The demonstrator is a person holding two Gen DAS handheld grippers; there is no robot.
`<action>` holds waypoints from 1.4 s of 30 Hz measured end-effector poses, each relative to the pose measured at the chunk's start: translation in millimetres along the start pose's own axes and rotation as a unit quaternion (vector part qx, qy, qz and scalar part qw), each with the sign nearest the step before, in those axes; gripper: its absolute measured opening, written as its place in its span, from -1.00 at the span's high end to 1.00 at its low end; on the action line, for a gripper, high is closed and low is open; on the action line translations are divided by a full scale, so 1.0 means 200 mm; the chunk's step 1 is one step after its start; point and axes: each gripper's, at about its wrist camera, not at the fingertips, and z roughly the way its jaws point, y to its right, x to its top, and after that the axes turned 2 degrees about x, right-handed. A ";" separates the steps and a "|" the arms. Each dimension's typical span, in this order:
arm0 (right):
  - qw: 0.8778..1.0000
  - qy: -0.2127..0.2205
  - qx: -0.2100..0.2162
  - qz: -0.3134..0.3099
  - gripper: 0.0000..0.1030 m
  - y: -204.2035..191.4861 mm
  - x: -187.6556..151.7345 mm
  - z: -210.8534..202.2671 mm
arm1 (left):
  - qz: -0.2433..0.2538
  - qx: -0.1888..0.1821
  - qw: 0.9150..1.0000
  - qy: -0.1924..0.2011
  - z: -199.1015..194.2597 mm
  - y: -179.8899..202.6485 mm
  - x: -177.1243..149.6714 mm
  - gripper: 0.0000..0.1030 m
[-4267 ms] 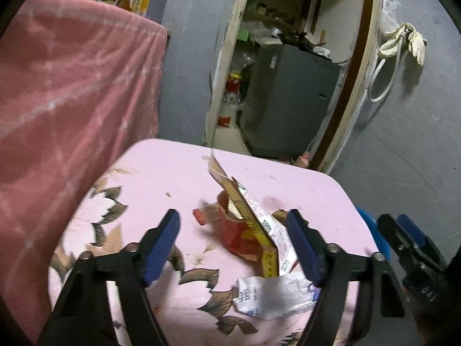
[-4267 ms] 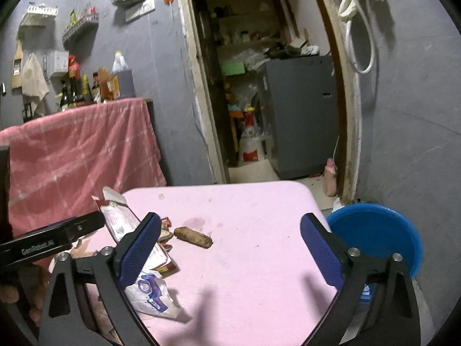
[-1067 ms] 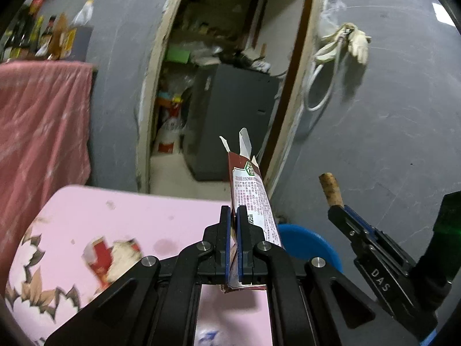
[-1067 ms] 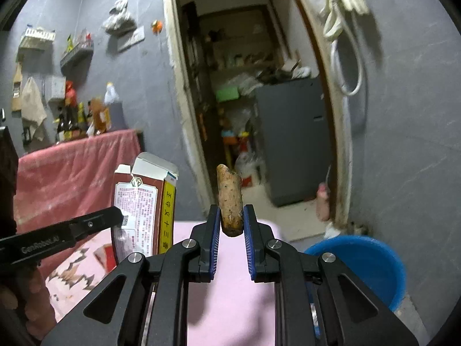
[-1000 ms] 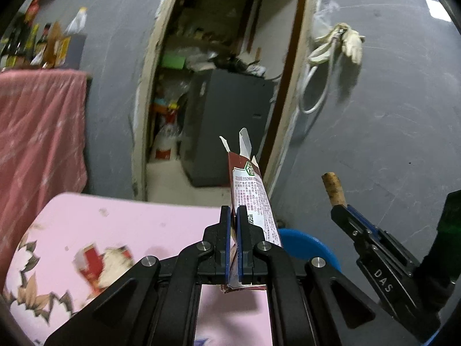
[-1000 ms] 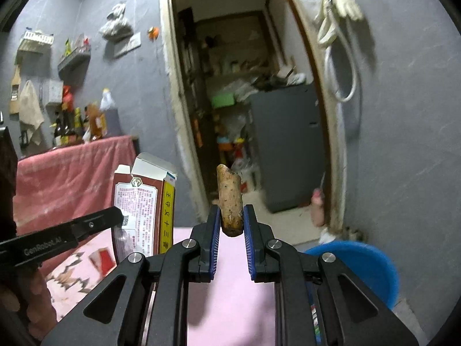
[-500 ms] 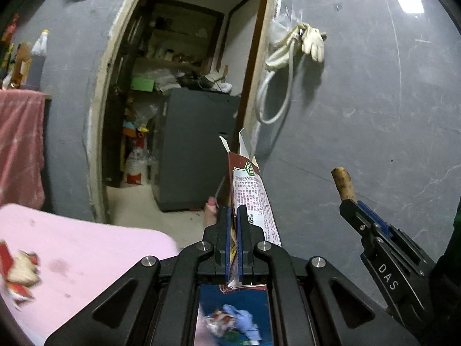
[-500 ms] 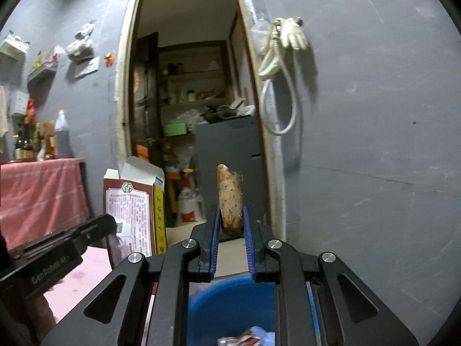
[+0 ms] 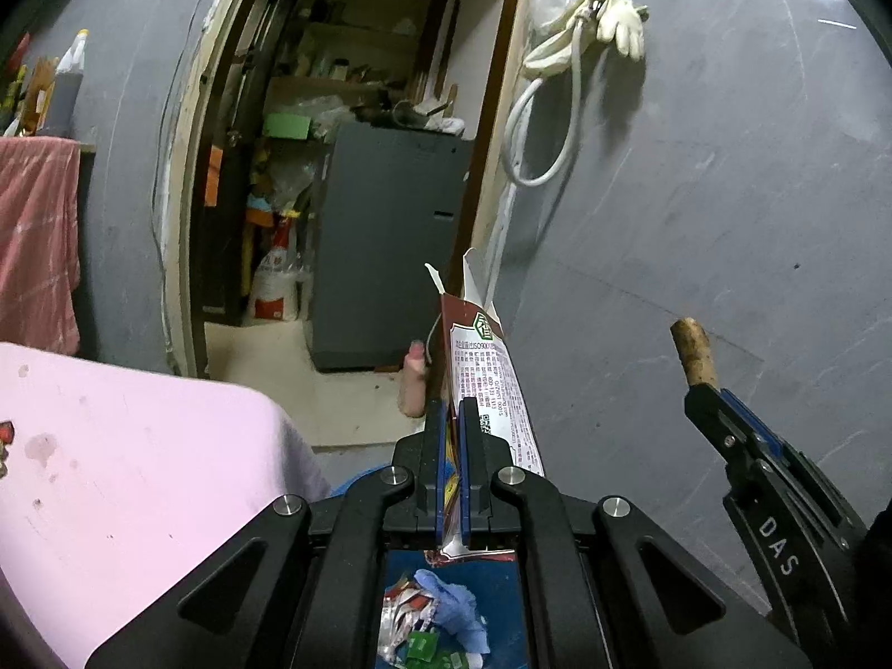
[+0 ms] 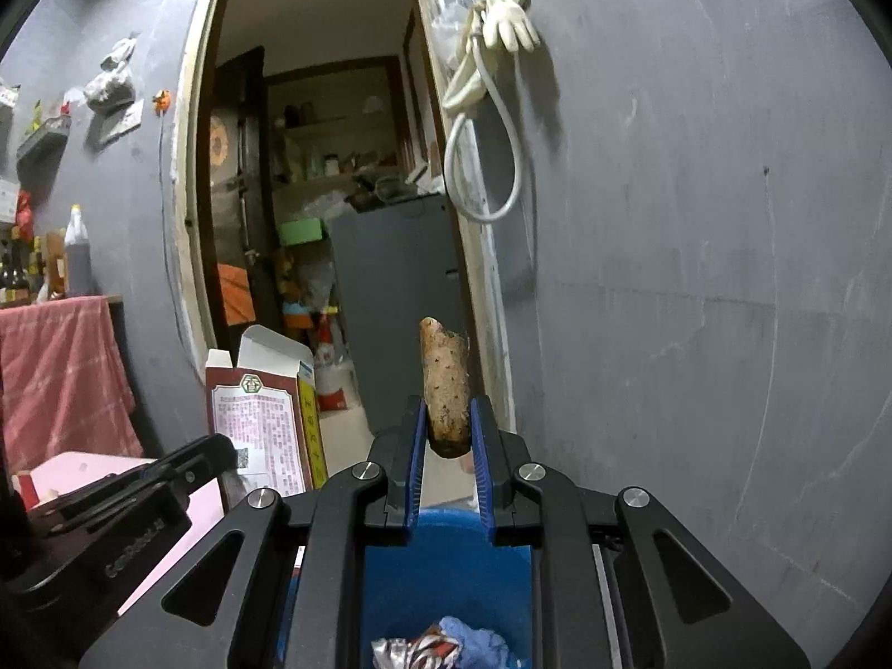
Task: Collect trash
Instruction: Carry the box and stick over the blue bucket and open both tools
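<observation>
Both grippers are hanging over the blue bucket (image 10: 446,574) with a piece of trash each, so the task is looking partway through, with the drop itself not yet done. The left gripper (image 9: 452,446) is pinching a flattened brown carton (image 9: 485,384) edge-on, its jaws pressed nearly together on the cardboard; the carton is standing upright above the bucket's opening, its torn top flaps pointing up. The right gripper (image 10: 449,446) is clamping a brown root-like stub (image 10: 445,390), also upright, its pads pressing on the stub's lower part, directly above the bucket. Inside the bucket, some trash is already lying: a crumpled silver-and-red foil wrapper (image 9: 404,616), a blue crumpled wad (image 9: 454,607), and small green scraps (image 9: 423,644). By count, one carton and one stub are being held, and one bucket is waiting beneath. On the pink table (image 9: 139,474) at the left, a red scrap (image 9: 4,432) is peeking in at the frame's edge, so at least one more piece is probably remaining; how much more is lying there I cannot tell. Releasing both items looks like the next step.
</observation>
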 end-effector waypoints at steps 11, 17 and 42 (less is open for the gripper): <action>0.996 -0.084 0.008 0.033 0.72 0.08 -0.08 0.14 | 0.001 0.021 0.998 -0.058 0.14 -0.03 -0.10 0.96; 0.994 -0.104 0.016 0.028 0.71 0.06 -0.10 0.17 | -0.016 0.027 0.995 -0.099 0.21 -0.06 -0.14 0.96; 0.998 -0.031 0.004 0.053 -0.16 0.02 0.10 0.00 | -0.066 0.054 0.995 -0.056 -0.05 -0.20 0.10 -0.45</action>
